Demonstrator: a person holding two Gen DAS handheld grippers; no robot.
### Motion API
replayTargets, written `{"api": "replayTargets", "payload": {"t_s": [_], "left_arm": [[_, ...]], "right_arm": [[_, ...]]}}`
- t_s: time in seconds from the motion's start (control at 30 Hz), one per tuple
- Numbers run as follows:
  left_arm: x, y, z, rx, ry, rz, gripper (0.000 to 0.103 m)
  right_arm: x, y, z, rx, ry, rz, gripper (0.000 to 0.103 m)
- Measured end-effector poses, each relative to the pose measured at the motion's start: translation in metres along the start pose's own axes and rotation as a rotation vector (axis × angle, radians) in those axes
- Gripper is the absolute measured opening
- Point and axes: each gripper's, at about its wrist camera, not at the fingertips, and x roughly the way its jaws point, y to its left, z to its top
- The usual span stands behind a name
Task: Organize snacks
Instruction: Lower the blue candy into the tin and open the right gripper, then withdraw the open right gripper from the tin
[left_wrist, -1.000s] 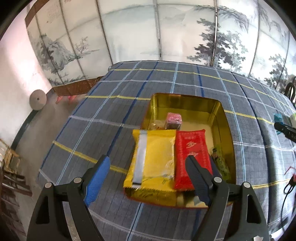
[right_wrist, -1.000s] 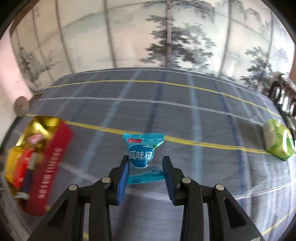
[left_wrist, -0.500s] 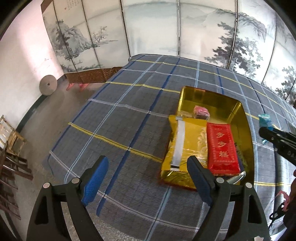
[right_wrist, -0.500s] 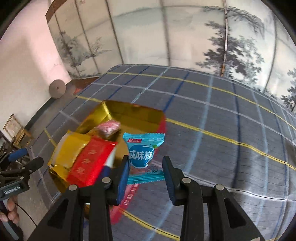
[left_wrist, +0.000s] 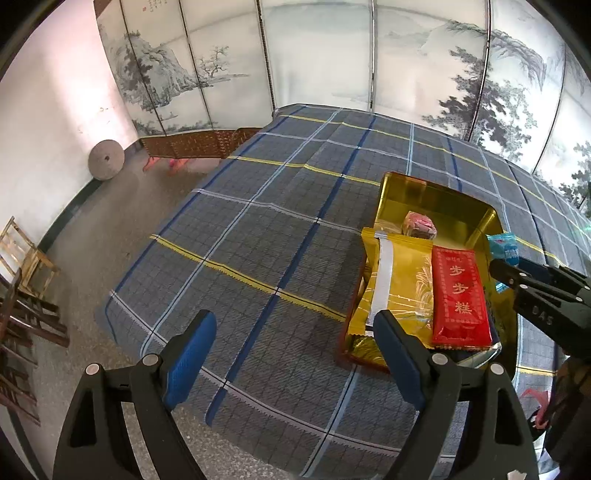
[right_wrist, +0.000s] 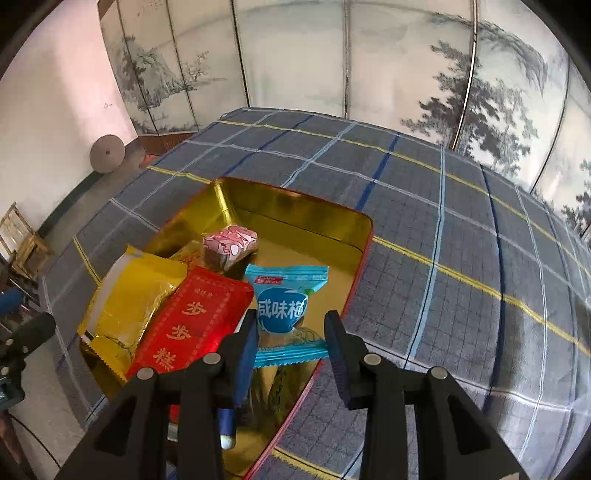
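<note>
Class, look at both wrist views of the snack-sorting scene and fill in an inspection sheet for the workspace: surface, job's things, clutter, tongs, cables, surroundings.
Surface: checked blue-grey cloth, flat.
Job's things: gold tin open, holding a yellow packet, a red packet and a pink sweet; a blue packet above the tin.
Clutter: nothing seen on the cloth.
Tongs: right tongs shut on the blue packet; left tongs open, nothing between them.
Cables: dark cord near the left tongs.
Surroundings: painted folding screen, round stone, wooden chairs.
</note>
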Motion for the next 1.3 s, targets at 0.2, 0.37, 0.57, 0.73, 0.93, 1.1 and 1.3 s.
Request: {"api": "replayTargets", "payload": {"t_s": [0.2, 0.37, 0.57, 0.73, 0.93, 1.1, 1.3], "left_arm": [[0.001, 0.001, -0.001, -0.005, 0.006, 0.007, 0.085], [0.001, 0.001, -0.003, -0.005, 0.01, 0.006, 0.086], [0.003, 0.0, -0.006, -0.005, 0.017, 0.005, 0.087], [0.003, -0.003, -0.009, -0.008, 0.026, -0.008, 0.088], [0.001, -0.009, -0.012, -0.004, 0.029, -0.017, 0.089], [-0.002, -0.014, -0.012, 0.001, 0.032, -0.019, 0.089], [-0.006, -0.026, -0.012, 0.018, 0.032, -0.023, 0.089]], "right_arm": [[0.006, 0.007, 0.001, -0.003, 0.01, -0.008, 0.036], [0.008, 0.009, -0.001, 0.008, 0.02, -0.008, 0.037], [0.008, 0.007, -0.003, 0.012, 0.016, 0.011, 0.038], [0.003, 0.008, -0.003, 0.001, 0.01, 0.017, 0.047], [-0.013, 0.009, -0.008, -0.013, -0.015, 0.001, 0.065], [-0.032, 0.008, -0.018, -0.007, -0.027, 0.001, 0.075], [-0.051, 0.012, -0.032, -0.034, -0.035, 0.011, 0.082]]}}
